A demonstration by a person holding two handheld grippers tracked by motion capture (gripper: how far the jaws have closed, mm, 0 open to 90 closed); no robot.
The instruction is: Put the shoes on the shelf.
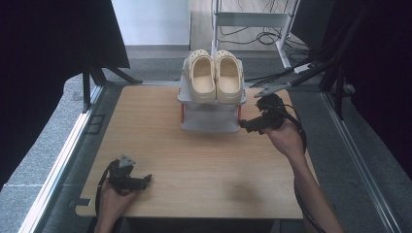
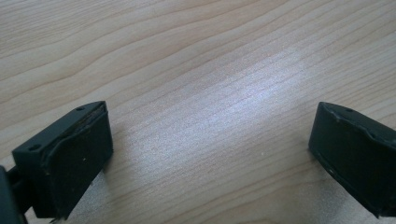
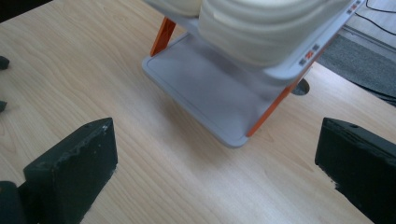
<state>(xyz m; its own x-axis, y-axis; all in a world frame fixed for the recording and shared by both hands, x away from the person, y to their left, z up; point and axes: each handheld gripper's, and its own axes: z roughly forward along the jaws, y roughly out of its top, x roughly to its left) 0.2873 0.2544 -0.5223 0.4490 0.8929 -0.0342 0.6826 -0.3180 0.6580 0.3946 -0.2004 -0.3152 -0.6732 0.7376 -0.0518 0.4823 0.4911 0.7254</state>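
Two open grippers, nothing held, clogs on the rack

Nearest the person, the left gripper [image 1: 145, 180] lies low at the table's [image 1: 204, 165] front-left corner, well apart from the shoe rack [image 1: 212, 109]. Its jaws stand wide apart over bare wood and grip nothing. Farther in, the right gripper [image 1: 244, 125] hovers just beside the rack's right end, jaws spread wide and empty, pointing at the rack's lower shelf [image 3: 205, 100]. In the right gripper view, that shelf is bare between orange legs [image 3: 163, 36]. On the rack's top tier sits a pair of cream clogs [image 1: 214, 75], side by side, toes toward the far edge. Broad open wood lies in front of the rack and to its left; the rack stands near the table's far edge.
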